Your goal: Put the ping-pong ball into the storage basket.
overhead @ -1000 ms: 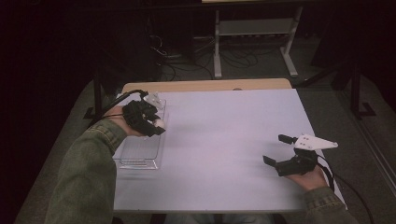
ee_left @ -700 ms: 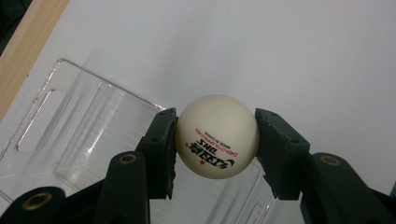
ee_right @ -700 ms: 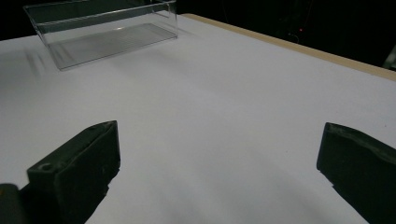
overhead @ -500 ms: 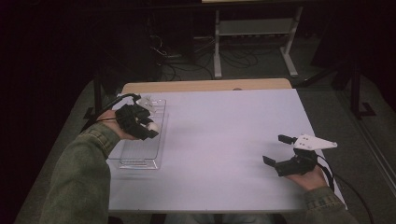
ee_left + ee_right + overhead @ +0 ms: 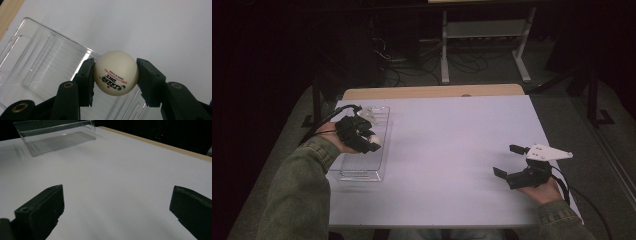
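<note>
Fingers (image 5: 86, 77) of the left gripper (image 5: 115, 75) clamped on a white ball (image 5: 116, 73), one black pad pressed to each side, red and black print on the ball's lower face turned toward the camera. Held above the clear plastic tray (image 5: 42, 62), over its edge nearest the middle of the white table (image 5: 155, 27); not touching tray or table as far as can be told. In the high view, left gripper (image 5: 371, 144) hovering over the middle stretch of the tray (image 5: 362, 172), a little of the ball (image 5: 373, 146) peeking out pale at the tip, green sleeve (image 5: 302, 190) coming in from the bottom left. Tray lying lengthwise along the left side of the table (image 5: 452, 150), far end near the wooden strip (image 5: 432, 91) at the table's back edge. Some small clear or pale thing at the tray's far end, too dim to name.

Fingers (image 5: 41, 207) of the right gripper (image 5: 117, 212) spread wide, nothing between them, bare tabletop (image 5: 120, 175) beneath. In the high view, right gripper (image 5: 510, 161) low over the right front part of the table, well apart from the tray, grey three-cornered plate (image 5: 548, 152) on top, cable trailing off toward the front right. From the right gripper view, tray (image 5: 57, 137) far off at upper left, looking empty at the end that faces the camera.
</note>
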`<state>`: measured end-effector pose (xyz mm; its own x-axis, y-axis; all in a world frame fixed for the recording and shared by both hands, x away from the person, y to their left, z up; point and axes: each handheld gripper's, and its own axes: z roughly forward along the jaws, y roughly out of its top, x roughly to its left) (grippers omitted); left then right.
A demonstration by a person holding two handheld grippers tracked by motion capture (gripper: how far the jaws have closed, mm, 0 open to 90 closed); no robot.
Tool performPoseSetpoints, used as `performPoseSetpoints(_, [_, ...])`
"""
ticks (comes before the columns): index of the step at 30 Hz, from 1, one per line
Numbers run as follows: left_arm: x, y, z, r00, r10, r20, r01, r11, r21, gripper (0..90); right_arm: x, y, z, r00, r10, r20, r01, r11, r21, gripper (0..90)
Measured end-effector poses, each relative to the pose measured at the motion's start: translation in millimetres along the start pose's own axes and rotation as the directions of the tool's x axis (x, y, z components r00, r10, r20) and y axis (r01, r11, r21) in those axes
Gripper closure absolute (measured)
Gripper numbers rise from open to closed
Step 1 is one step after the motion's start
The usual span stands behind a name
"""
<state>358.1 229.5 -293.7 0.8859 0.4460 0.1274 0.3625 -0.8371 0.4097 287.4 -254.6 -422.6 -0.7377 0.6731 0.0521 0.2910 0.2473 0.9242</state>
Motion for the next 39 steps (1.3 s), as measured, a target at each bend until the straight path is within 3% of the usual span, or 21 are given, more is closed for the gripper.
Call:
performPoseSetpoints(28, [-3.2, -16.0, 22.5, 0.9990, -0.027, 0.036, 0.026, 0.9993, 0.027, 50.9, -0.2, -0.3, 0.2, 1.0000, 0.005, -0.002, -0.005, 1.000, 0.002, 0.0])
performPoseSetpoints(39, [-0.2, -26.6, 34.1, 0.9975, -0.056, 0.044, 0.054, 0.9980, 0.034, 50.8, -0.4, -0.6, 0.6, 1.0000, 0.003, -0.003, -0.003, 1.000, 0.005, 0.0])
